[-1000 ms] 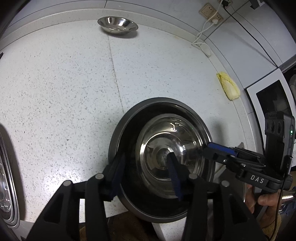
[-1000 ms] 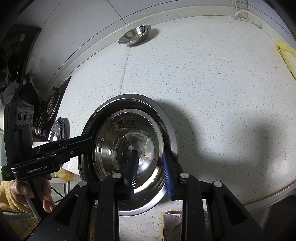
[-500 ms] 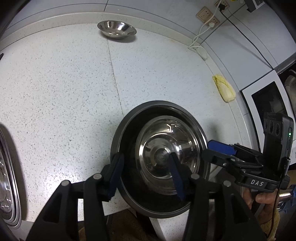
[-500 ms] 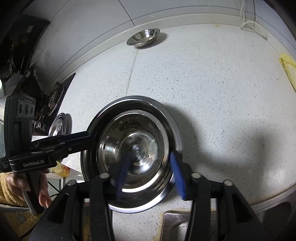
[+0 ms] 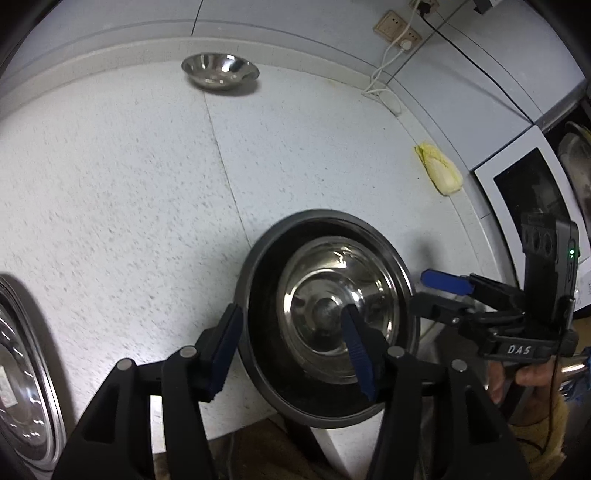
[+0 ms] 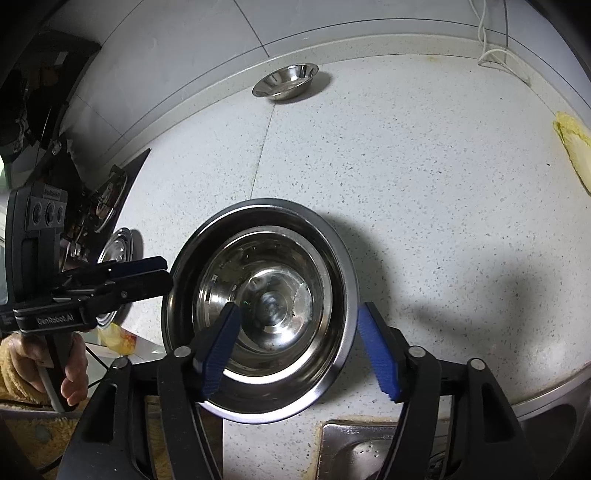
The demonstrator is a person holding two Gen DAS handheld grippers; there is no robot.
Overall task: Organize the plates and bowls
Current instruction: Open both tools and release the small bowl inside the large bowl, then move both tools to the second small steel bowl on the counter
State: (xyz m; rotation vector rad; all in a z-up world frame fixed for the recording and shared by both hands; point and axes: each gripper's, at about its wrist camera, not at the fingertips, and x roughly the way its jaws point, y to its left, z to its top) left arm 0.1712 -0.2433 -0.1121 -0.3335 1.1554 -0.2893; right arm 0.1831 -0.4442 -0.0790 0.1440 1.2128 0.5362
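A steel bowl (image 6: 262,295) already sits nested in a wider basin (image 6: 332,251) at the counter's (image 6: 424,184) near edge, so one stacking step looks done. Both tools are letting go: the left gripper (image 5: 293,349) and the right gripper (image 6: 301,347) are opening, each straddling the basin's rim with its pads clear of the metal. A second bowl (image 5: 219,70) stands alone by the back wall, well apart, and seemingly remains to be gathered. The left view shows wall sockets (image 5: 397,27) and a white appliance (image 5: 524,184); only the right view shows the sink (image 6: 369,450) below the counter edge.
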